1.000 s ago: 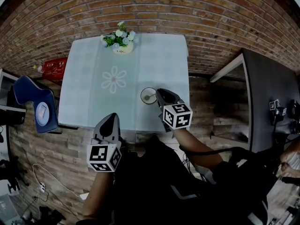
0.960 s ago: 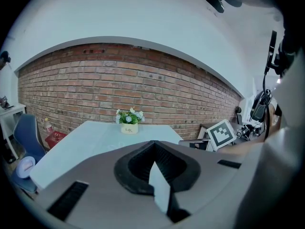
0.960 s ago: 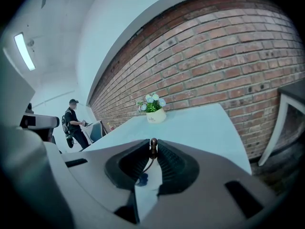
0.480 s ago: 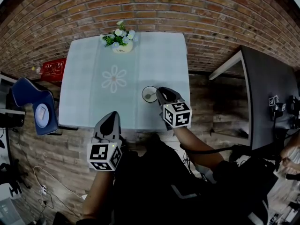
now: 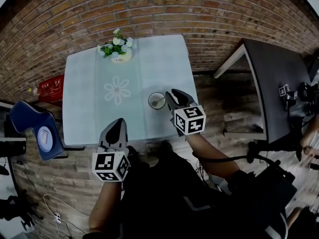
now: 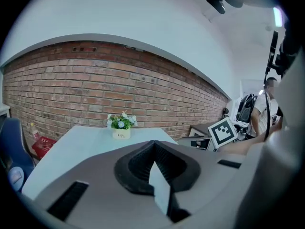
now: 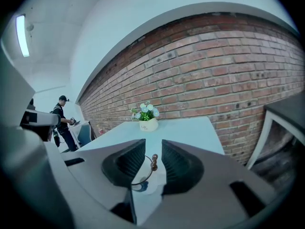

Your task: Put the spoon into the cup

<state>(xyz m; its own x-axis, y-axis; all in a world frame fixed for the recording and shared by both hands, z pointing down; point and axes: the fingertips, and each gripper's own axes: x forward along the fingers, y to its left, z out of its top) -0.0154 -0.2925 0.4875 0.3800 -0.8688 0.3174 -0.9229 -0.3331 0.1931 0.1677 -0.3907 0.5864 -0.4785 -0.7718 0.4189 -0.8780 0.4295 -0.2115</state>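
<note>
A glass cup (image 5: 157,100) stands near the front right of the pale blue table (image 5: 99,113). The spoon (image 5: 159,102) rests inside it, bowl down. In the right gripper view the spoon's knobbed handle end (image 7: 154,160) and the cup's rim (image 7: 141,177) show in the gap between the jaws, and neither jaw touches them. My right gripper (image 5: 170,94) (image 7: 153,149) is open just right of the cup. My left gripper (image 5: 117,125) (image 6: 153,146) is shut and empty, held off the table's front edge.
A white pot of flowers (image 5: 117,51) (image 6: 121,128) (image 7: 147,118) stands at the table's far edge by the brick wall. A blue chair (image 5: 30,128) and a red box (image 5: 47,86) are at left, a dark desk (image 5: 279,83) at right. A person (image 7: 62,116) stands far off.
The head view has turned, so the table sits further left and tilted. Both grippers keep their places; the spoon stays in the cup.
</note>
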